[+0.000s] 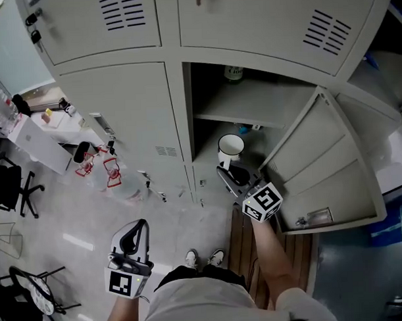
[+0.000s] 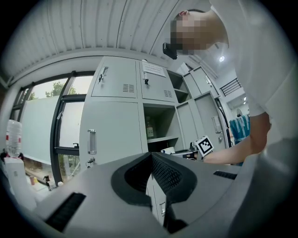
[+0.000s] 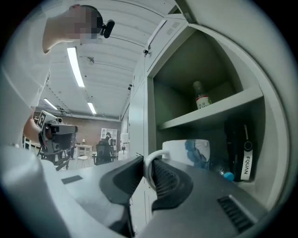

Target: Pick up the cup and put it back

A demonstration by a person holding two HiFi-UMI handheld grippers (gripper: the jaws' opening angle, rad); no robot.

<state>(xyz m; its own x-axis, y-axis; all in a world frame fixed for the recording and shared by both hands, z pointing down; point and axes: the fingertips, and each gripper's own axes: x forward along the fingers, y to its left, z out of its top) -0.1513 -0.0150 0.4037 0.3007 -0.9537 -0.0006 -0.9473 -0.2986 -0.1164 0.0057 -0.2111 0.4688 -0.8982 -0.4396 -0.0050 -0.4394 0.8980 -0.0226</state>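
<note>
The white cup (image 1: 231, 147) with a blue pattern (image 3: 188, 151) is at the mouth of the open locker's lower compartment, under the shelf (image 1: 252, 105). My right gripper (image 1: 222, 170) reaches in from below, and its jaws (image 3: 148, 169) are shut on the cup's thin white handle. Whether the cup rests on the compartment floor is not visible. My left gripper (image 1: 139, 226) hangs low at the person's left side, away from the locker, shut and empty (image 2: 151, 155). In the left gripper view the cup (image 2: 168, 150) appears far off beside the right gripper's marker cube.
The locker door (image 1: 326, 165) stands swung open to the right. A bottle (image 1: 233, 73) stands on the upper shelf. A black item (image 3: 242, 148) and a blue-capped thing (image 3: 226, 175) are inside the lower compartment. Water bottles (image 1: 112, 173) stand on the floor at left, near a desk (image 1: 36, 139).
</note>
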